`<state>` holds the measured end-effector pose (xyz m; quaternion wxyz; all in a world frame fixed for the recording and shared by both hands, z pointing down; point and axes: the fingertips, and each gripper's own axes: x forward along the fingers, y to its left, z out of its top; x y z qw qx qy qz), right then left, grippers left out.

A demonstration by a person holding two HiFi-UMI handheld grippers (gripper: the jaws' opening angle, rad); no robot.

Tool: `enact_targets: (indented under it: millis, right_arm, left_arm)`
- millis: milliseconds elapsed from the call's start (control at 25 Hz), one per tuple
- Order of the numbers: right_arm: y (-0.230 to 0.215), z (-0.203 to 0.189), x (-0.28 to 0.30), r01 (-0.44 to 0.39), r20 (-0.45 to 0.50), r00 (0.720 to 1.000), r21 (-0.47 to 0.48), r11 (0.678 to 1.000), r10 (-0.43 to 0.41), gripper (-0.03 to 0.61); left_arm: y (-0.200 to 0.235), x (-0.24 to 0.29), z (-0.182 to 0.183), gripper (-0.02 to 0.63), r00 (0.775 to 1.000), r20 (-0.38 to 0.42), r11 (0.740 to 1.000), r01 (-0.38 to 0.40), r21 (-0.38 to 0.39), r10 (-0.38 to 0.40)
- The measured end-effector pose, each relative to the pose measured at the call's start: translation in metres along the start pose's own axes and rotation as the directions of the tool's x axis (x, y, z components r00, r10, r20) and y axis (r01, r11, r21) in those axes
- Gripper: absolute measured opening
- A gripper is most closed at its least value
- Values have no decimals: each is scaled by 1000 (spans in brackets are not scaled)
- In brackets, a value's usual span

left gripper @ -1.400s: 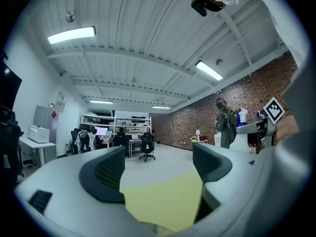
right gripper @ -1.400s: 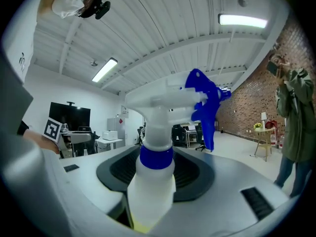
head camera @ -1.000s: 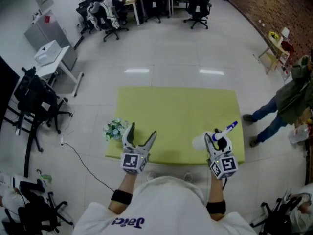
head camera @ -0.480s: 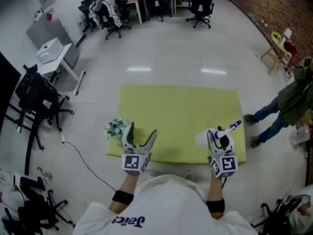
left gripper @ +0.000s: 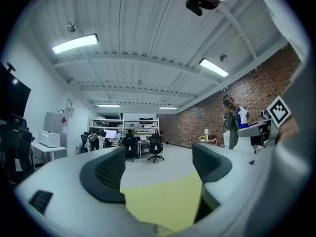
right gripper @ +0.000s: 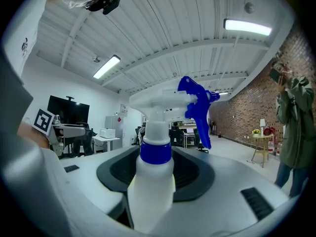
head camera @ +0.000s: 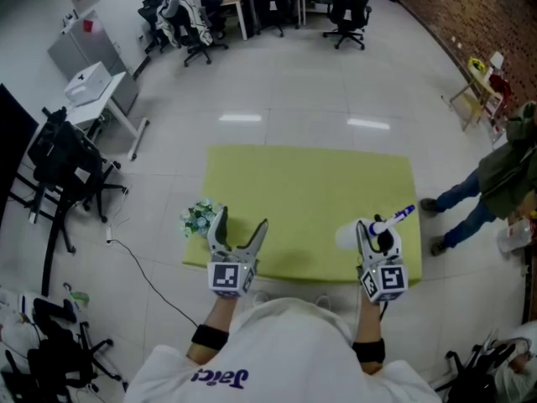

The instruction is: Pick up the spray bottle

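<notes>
Yellow-green worktop (head camera: pixel 310 191) fills the middle of the head view, with the person at its near edge and a claw in each hand, both pointing level across it. Left claw (head camera: pixel 242 220) is over the near-left part, jaws spread wide; its own view shows only worktop in the gap. Right claw (head camera: pixel 375 232) is over the near-right corner, pinching the spray bottle (right gripper: pixel 151 186). The white body sits dead centre between the two dark pads, which press it on both sides just below the blue collar (right gripper: pixel 156 152). Key relation: the bottle is already inside the right claw, not ahead of it. Its long axis runs roughly upright, crosswise to the line the claw points along. The blue trigger head (right gripper: pixel 197 102) is above the jaws, pointing to the right in the right gripper view. The left claw is well apart from the bottle, so this is a right-hand job. Cannot tell whether the base is resting on the worktop or already off it. Judgement: the grasp looks made, and what is left is a straight lift that keeps the bottle upright.
</notes>
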<state>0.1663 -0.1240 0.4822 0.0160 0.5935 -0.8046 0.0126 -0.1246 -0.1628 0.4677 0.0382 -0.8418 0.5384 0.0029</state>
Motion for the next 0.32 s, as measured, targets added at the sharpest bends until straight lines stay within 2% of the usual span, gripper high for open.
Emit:
enact_targets:
  millis: [120, 320]
  right_arm:
    - [1, 0, 2, -11, -3, 1000, -9, 1000, 11, 198]
    - [4, 2, 6, -18, -1, 1000, 2, 1000, 18, 198]
  left_arm:
    - [1, 2, -2, 430, 1000, -12, 1000, 2, 15, -2]
    - [7, 7, 6, 430, 1000, 17, 999, -2, 34, 1]
